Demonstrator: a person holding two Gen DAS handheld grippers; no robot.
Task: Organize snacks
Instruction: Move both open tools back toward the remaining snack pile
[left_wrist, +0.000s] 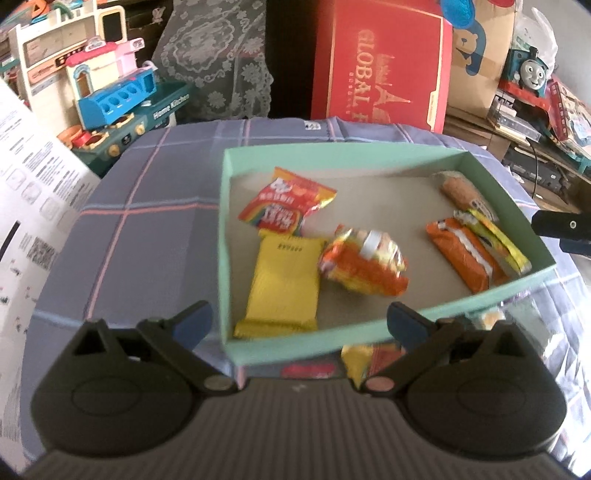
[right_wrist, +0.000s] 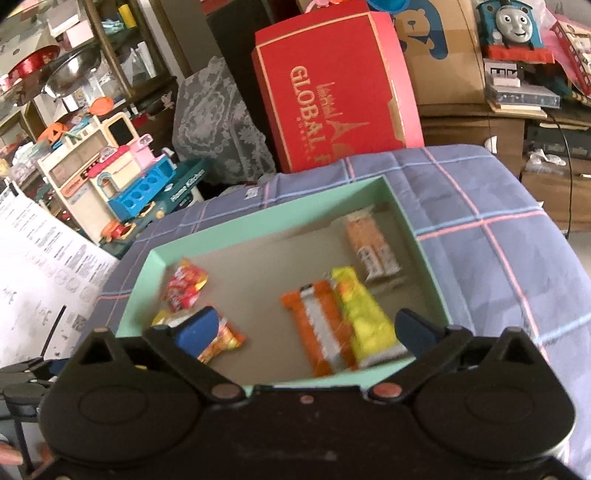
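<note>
Inside the mint-green box (left_wrist: 480, 293) on a plaid cloth (left_wrist: 147, 206), 2 long snack bars, orange (right_wrist: 319, 334) and yellow (right_wrist: 364, 319), lie side by side, long axes running near wall to far wall. Left gripper (left_wrist: 299, 323) and right gripper (right_wrist: 312, 330) both hover spread wide, pinching nothing, at the box's near wall.

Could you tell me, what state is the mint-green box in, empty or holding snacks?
Holding snacks: the mint-green box is lidless, with a yellow packet and an orange bar on its floor.
</note>
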